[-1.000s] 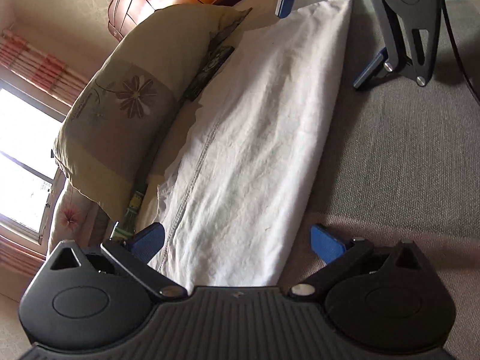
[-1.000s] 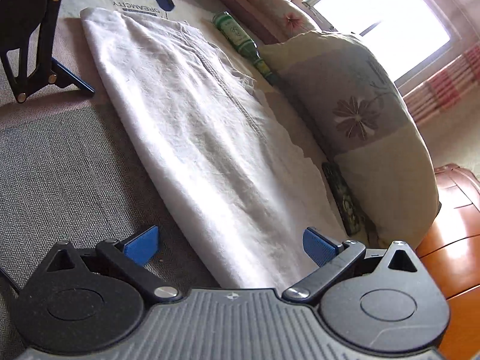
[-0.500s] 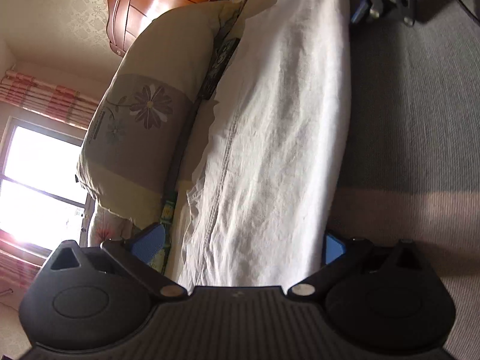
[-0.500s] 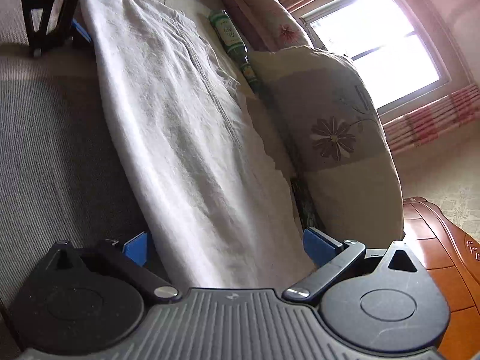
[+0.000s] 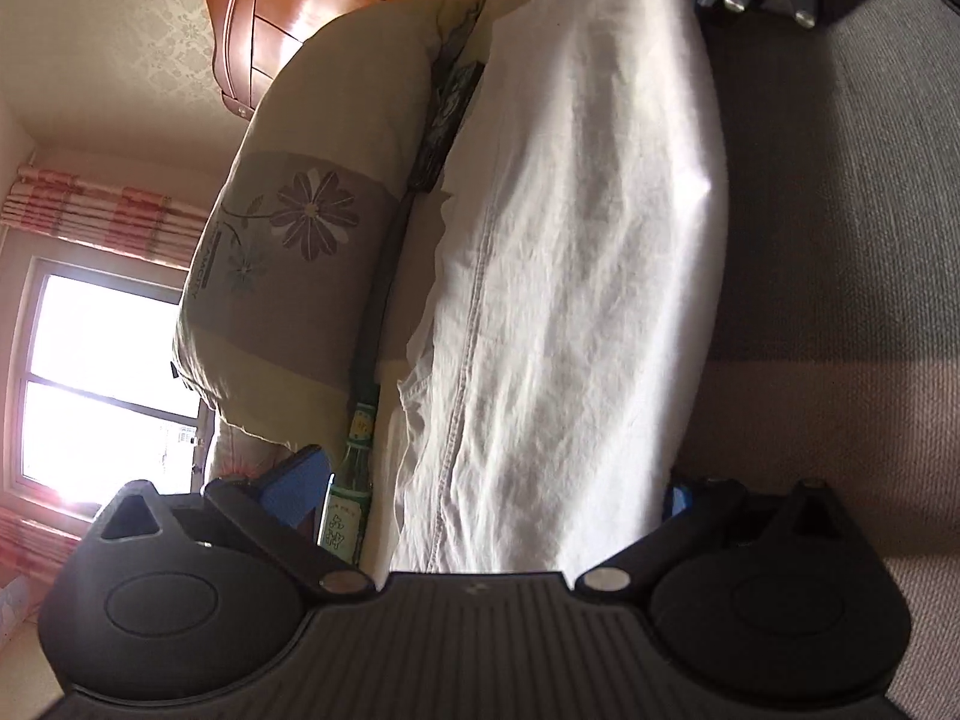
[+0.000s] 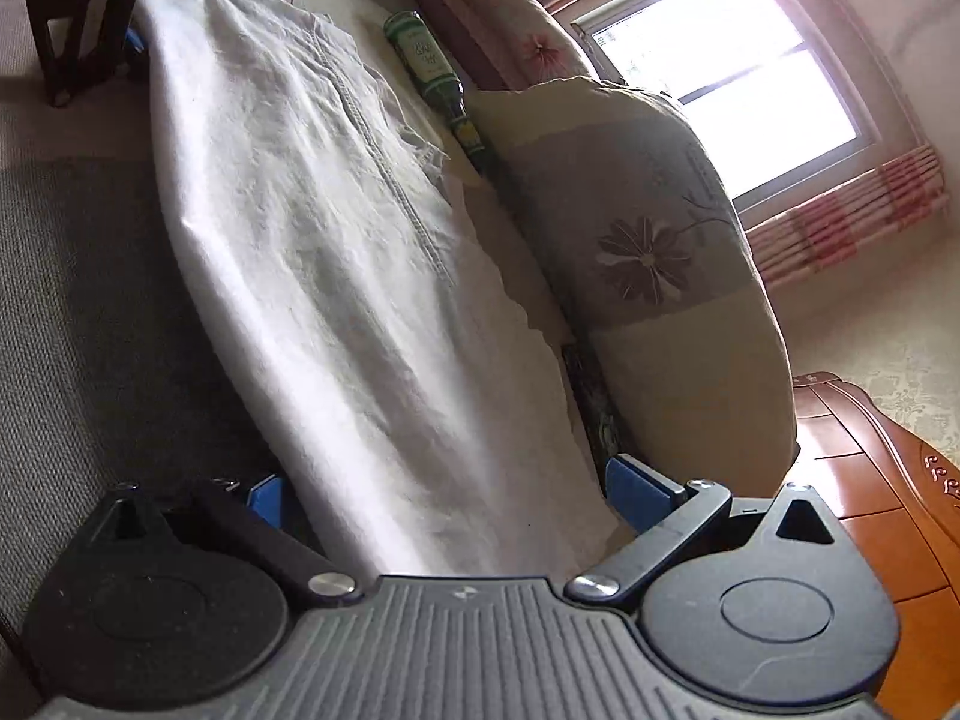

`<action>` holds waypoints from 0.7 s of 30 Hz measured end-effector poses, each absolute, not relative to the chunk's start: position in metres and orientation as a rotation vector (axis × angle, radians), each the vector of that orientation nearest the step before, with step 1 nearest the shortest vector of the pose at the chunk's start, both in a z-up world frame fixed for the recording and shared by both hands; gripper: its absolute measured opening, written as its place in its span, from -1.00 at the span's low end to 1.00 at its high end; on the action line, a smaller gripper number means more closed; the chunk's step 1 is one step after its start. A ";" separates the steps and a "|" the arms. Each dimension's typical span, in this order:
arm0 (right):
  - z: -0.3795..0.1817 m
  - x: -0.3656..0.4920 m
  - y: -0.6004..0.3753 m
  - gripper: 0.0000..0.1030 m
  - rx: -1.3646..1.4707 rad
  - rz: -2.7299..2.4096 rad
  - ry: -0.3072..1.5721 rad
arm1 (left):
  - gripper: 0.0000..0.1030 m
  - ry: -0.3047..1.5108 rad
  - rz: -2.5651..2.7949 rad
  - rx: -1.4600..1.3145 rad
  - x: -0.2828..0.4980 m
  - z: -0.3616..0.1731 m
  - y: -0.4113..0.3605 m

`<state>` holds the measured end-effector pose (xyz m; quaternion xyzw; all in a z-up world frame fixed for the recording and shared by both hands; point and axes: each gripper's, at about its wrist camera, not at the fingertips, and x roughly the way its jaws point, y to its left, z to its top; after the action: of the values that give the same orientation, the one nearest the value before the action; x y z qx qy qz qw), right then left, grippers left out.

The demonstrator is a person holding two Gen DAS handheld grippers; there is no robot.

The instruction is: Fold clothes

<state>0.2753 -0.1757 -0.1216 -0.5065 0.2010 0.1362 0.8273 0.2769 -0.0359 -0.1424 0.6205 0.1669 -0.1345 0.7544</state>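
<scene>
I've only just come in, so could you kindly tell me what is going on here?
A person is folding a long white cloth laid along a grey bed cover, with a handheld gripper at each end. The left gripper and right gripper each straddle one end with jaws open, nothing clamped. A flowered pillow and a green bottle lie beside the cloth.

So the bed's got a grey woven cover (image 5: pixel 840 240) with a long white folded cloth (image 5: pixel 570 270) stretched across it. Just beside that lies a green glass bottle (image 6: pixel 435 81), tucked against a beige flower-print pillow (image 6: pixel 660 276).
</scene>
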 end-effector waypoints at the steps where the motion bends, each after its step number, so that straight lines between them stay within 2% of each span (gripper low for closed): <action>1: -0.122 0.276 -0.176 1.00 -1.083 0.291 0.423 | 0.99 0.363 -0.300 1.356 0.278 -0.142 -0.035; 8: -0.128 0.290 -0.211 1.00 -1.151 0.186 0.472 | 0.97 0.378 -0.160 1.488 0.290 -0.154 0.000; 10: -0.130 0.292 -0.213 1.00 -1.161 0.169 0.482 | 0.84 0.379 -0.165 1.512 0.285 -0.158 -0.004; 13: -0.143 0.282 -0.196 0.87 -1.295 0.183 0.436 | 0.35 0.378 -0.218 1.558 0.278 -0.167 -0.014; 15: -0.151 0.272 -0.187 0.48 -1.370 0.221 0.425 | -0.20 0.402 -0.254 1.557 0.276 -0.173 -0.020; 16: -0.154 0.269 -0.186 0.39 -1.386 0.236 0.423 | -0.29 0.407 -0.262 1.560 0.275 -0.176 -0.021; 18: -0.158 0.265 -0.186 0.09 -1.400 0.261 0.419 | -0.58 0.414 -0.265 1.551 0.275 -0.181 -0.023; 21: -0.159 0.264 -0.188 -0.04 -1.372 0.269 0.417 | -0.88 0.440 -0.271 1.510 0.275 -0.183 -0.021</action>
<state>0.2636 -0.1879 -0.1585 -0.6267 0.1907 0.1229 0.7455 0.2748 -0.0207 -0.1833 0.6773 0.1973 -0.1216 0.6983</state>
